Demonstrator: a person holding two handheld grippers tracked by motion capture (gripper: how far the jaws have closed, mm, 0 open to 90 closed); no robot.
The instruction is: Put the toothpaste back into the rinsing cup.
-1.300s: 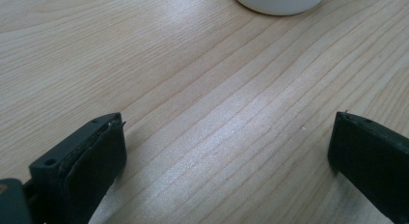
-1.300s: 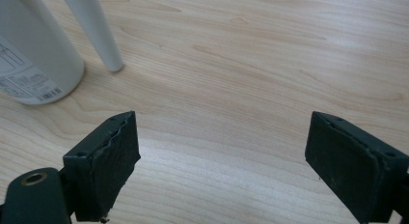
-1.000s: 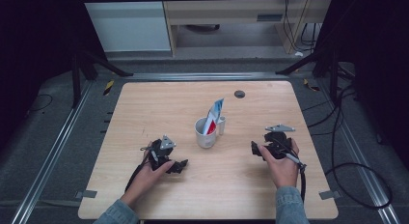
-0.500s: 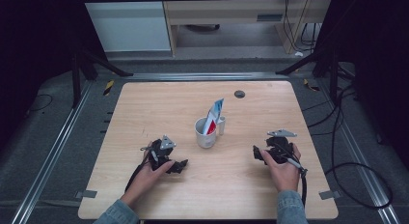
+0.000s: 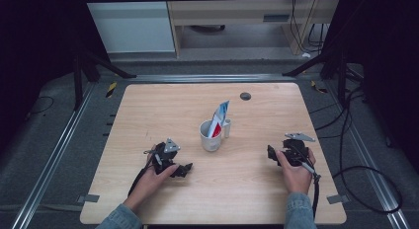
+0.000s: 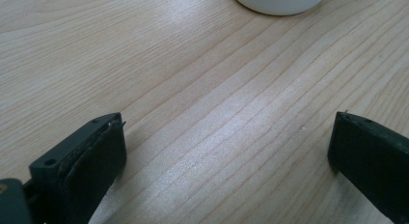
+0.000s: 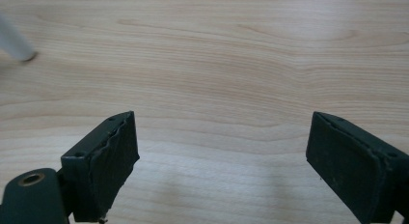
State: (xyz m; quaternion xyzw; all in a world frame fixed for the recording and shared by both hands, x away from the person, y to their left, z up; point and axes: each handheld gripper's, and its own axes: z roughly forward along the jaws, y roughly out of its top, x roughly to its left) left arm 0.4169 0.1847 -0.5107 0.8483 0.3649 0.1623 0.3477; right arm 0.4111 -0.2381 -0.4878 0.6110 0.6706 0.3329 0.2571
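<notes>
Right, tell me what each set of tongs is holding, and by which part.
Nothing is held. The left tongs and right tongs both stand open over bare table, with the white mug untouched between them.

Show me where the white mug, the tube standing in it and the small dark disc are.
white mug [image 5: 211, 140], high view, outer wall.
tube [image 5: 220, 115], high view, upper flat end.
dark disc [image 5: 245, 95], high view, its centre.
</notes>
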